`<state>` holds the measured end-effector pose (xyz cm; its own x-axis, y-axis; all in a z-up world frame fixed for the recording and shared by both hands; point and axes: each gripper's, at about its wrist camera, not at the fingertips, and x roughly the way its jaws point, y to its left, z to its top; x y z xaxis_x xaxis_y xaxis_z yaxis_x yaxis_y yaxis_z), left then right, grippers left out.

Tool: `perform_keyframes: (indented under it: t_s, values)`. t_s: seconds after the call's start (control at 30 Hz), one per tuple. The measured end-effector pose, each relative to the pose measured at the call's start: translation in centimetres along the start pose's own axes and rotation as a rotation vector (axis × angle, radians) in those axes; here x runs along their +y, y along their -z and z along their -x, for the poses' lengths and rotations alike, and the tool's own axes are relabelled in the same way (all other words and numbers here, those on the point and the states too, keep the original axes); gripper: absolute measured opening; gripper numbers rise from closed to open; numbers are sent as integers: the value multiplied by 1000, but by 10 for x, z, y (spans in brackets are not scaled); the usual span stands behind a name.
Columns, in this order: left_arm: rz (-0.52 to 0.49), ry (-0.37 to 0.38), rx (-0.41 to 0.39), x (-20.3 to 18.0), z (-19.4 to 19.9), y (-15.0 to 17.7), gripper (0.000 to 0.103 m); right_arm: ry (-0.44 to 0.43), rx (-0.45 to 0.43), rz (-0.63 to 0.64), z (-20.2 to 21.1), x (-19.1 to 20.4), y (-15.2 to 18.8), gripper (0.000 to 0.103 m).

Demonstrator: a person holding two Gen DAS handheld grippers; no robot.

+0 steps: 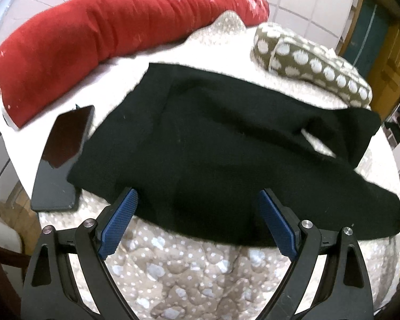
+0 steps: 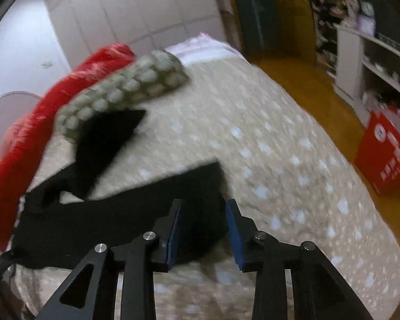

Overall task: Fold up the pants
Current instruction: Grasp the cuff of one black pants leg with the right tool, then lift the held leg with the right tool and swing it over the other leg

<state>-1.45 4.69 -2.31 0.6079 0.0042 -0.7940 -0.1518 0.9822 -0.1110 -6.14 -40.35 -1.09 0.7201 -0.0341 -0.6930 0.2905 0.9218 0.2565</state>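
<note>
Black pants (image 1: 213, 146) lie spread across a spotted beige bedspread (image 1: 186, 272). My left gripper (image 1: 197, 200) is wide open, its blue pads (image 1: 120, 221) hovering over the near edge of the pants, holding nothing. In the right wrist view the pants (image 2: 114, 213) show as two dark legs, one running to the far left and one ending near my right gripper (image 2: 204, 208). The right gripper is open with its blue pads (image 2: 233, 229) either side of the end of the near leg. That view is motion-blurred.
A long red bolster (image 1: 93, 42) lies along the far side of the bed. A folded olive spotted blanket (image 1: 306, 58) sits behind the pants. A dark phone (image 1: 61, 160) lies left of the pants. A red box (image 2: 384, 154) stands on the wooden floor to the right.
</note>
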Motion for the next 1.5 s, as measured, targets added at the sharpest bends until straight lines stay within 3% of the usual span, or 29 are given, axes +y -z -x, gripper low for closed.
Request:
perform_keyframes:
  t_s: [0.07, 0.23, 0.33, 0.47, 0.53, 0.6, 0.67, 0.7, 0.83, 1.03, 1.23, 1.33, 1.37, 1.4, 1.43, 1.5]
  values:
    - [-13, -1, -5, -3, -1, -2, 92, -79, -6, 35, 2, 18, -3, 35]
    - [-47, -23, 8, -15, -15, -3, 92, -222, 86, 164, -36, 79, 9, 35]
    - [-60, -42, 15, -19, -26, -4, 92, -249, 136, 207, -64, 106, 19, 35]
    - [-90, -64, 36, -23, -43, -8, 92, -200, 163, 289, -91, 124, 30, 35]
    - [-108, -64, 35, -24, -45, -13, 92, -190, 176, 318, -90, 131, 24, 35]
    - [-102, -48, 20, -20, -40, -20, 92, -250, 172, 316, -84, 138, 13, 35]
    - [-91, -43, -8, -16, -32, -30, 92, -329, 139, 337, -79, 156, -2, 39]
    - [-89, -45, -20, -14, -29, -34, 92, -350, 135, 351, -80, 161, -7, 46]
    - [-62, -73, -22, 2, -33, -45, 92, -445, 96, 454, -100, 225, -31, 49]
    - [33, -62, 32, 28, -56, -54, 92, -497, 197, 686, -163, 322, -48, 52]
    - [-1, -57, 46, 26, -72, -64, 92, -428, 279, 909, -225, 365, -46, 60]
    - [19, -47, 64, 33, -83, -64, 92, -462, 354, 924, -250, 370, -44, 60]
    - [22, -44, 61, 34, -84, -63, 92, -480, 354, 909, -251, 368, -46, 59]
    - [23, -44, 58, 34, -84, -64, 92, -505, 360, 882, -252, 367, -48, 47]
    - [21, -46, 58, 33, -83, -64, 92, -551, 365, 848, -251, 365, -49, 24]
    - [15, -48, 61, 33, -81, -65, 92, -574, 352, 840, -243, 363, -45, 8]
